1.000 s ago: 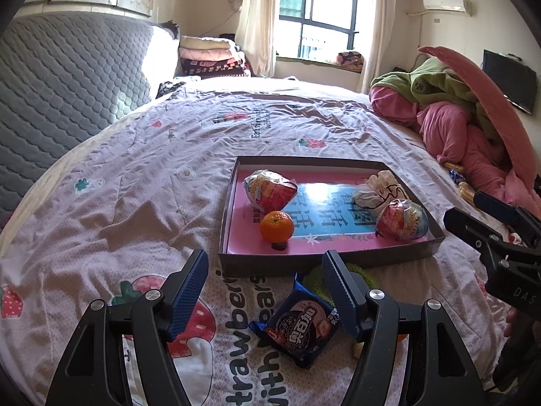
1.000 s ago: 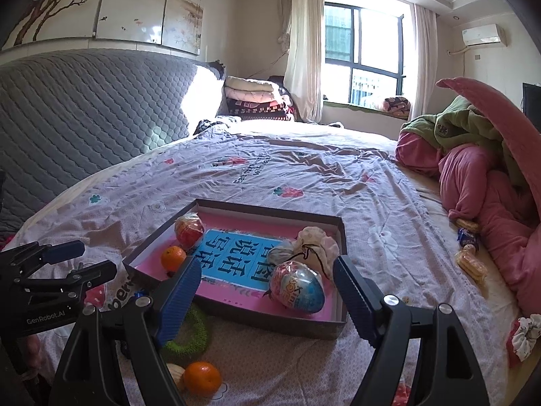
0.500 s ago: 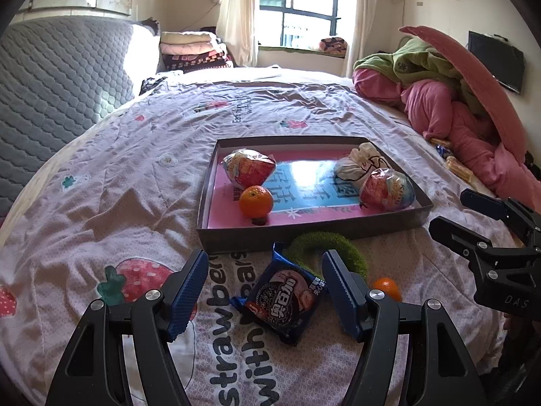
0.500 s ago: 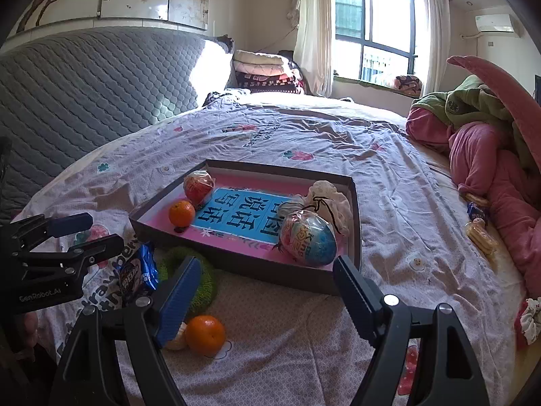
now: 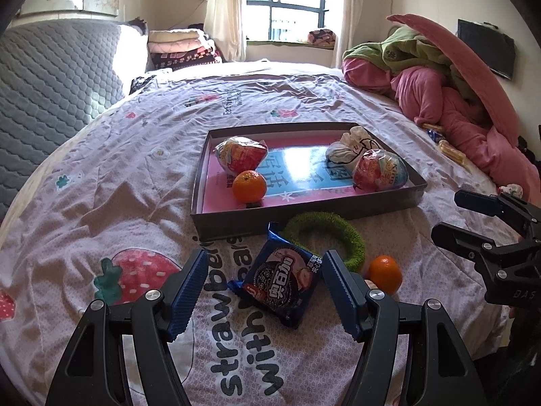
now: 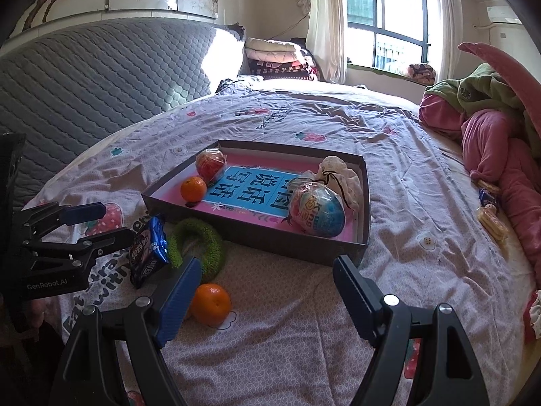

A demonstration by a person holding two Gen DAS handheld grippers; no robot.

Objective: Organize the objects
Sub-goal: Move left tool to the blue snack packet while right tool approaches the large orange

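Landmark: the shallow grey box (image 5: 306,215) with a pink floor, resting on the strawberry-print bed cover (image 5: 101,182).

Left of the box's near wall, the left gripper (image 5: 263,287) hovers over the cover, fingers (image 5: 189,287) spread wide and pinching nothing. A blue biscuit packet (image 5: 282,279) lies flat on the cover between them, just in front of the box's near wall; neither finger touches it.

Inside the box, from left: a red wrapped egg (image 5: 240,157) at the far left corner, an orange (image 5: 249,186) just in front of it, a white cloth pouch (image 5: 348,147) at the far right, and a blue-and-red wrapped egg (image 5: 380,171) against the right wall.

Outside the box, touching its near wall, lies a green fuzzy ring (image 5: 338,233), its near edge under the packet's corner. Just right of the ring sits a second orange (image 6: 211,304).

Right of that orange, the right gripper (image 6: 263,301) hangs above the cover in front of the box's near right corner, fingers (image 6: 177,299) spread apart, holding nothing. Its left finger stands just beside the second orange.
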